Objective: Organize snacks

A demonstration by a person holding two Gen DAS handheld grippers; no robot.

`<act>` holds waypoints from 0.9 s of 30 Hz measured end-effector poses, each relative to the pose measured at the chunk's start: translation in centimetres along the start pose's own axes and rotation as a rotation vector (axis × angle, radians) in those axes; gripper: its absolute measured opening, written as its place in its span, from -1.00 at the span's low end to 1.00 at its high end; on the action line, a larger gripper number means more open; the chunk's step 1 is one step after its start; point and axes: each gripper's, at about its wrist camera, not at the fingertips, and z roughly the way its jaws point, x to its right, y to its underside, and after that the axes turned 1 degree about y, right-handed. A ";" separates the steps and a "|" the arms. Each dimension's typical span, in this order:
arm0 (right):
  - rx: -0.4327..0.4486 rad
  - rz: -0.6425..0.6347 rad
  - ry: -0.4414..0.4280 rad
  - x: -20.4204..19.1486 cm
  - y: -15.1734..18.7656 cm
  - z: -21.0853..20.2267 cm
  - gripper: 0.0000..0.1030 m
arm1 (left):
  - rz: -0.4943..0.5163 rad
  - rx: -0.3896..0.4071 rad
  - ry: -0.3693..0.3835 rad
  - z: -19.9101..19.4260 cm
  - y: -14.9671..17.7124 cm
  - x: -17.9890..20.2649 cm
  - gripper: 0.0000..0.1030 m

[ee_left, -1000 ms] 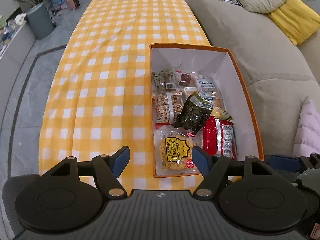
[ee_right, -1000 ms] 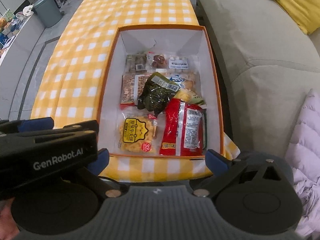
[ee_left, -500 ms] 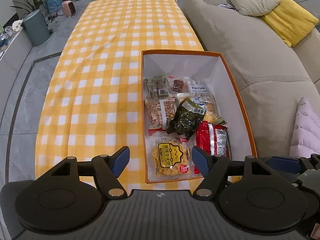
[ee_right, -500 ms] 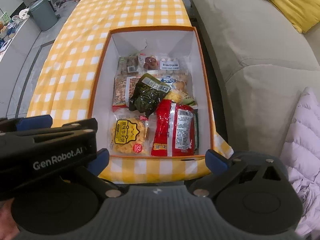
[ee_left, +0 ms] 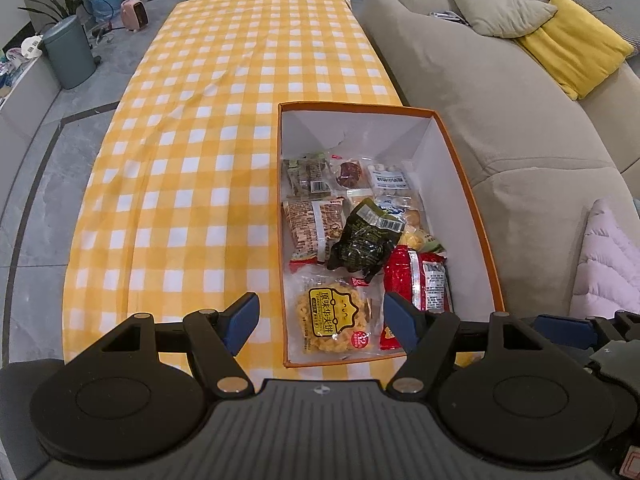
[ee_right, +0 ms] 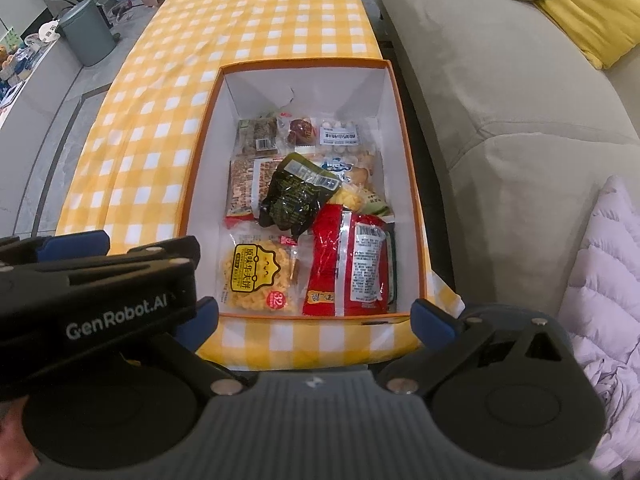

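Checked cloth (ee_left: pixel 208 152) covering the desk: woven, matt, lying faintly creased. Box (ee_right: pixel 412 200): card, matt white walls inside, orange rim. Snack packets showing glossy film; dark green packet (ee_right: pixel 296 196) and red packet (ee_right: pixel 352 264) catching glare. Sofa (ee_left: pixel 480 112): coarse matt fabric. Floor (ee_left: pixel 32 184): smooth polished tile. Left gripper (ee_left: pixel 320 316) and right gripper (ee_right: pixel 316 316): matt black plastic, blue pads looking rubbery.

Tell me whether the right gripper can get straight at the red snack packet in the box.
Probably yes: the right gripper is open above the uncovered box, and the red snack packet lies on top, nothing over it.
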 end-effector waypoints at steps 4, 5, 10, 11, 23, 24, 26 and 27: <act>-0.001 -0.001 0.005 0.0 0.1 0.0 0.93 | -0.002 -0.004 0.001 0.1 0.0 0.0 0.61; -0.001 -0.001 0.005 -0.1 0.0 0.0 0.93 | -0.004 -0.003 0.003 0.1 0.0 0.0 0.61; 0.004 0.000 0.006 -0.2 0.1 -0.1 0.93 | -0.004 0.000 -0.001 0.0 0.0 -0.1 0.61; 0.004 -0.001 0.005 -0.2 0.1 -0.1 0.93 | -0.005 0.001 0.000 0.0 0.0 -0.1 0.61; 0.005 -0.001 0.006 -0.2 0.1 0.0 0.93 | -0.008 0.010 -0.022 -0.1 0.1 0.2 0.61; 0.007 -0.003 0.011 -0.2 0.1 0.0 0.93 | -0.007 0.011 -0.024 -0.1 0.1 0.3 0.61; 0.009 -0.004 0.019 -0.2 0.1 0.0 0.93 | -0.007 0.011 -0.025 -0.1 0.1 0.3 0.61; 0.009 -0.005 0.018 -0.2 0.1 0.0 0.93 | -0.005 0.012 -0.025 -0.1 0.0 0.3 0.61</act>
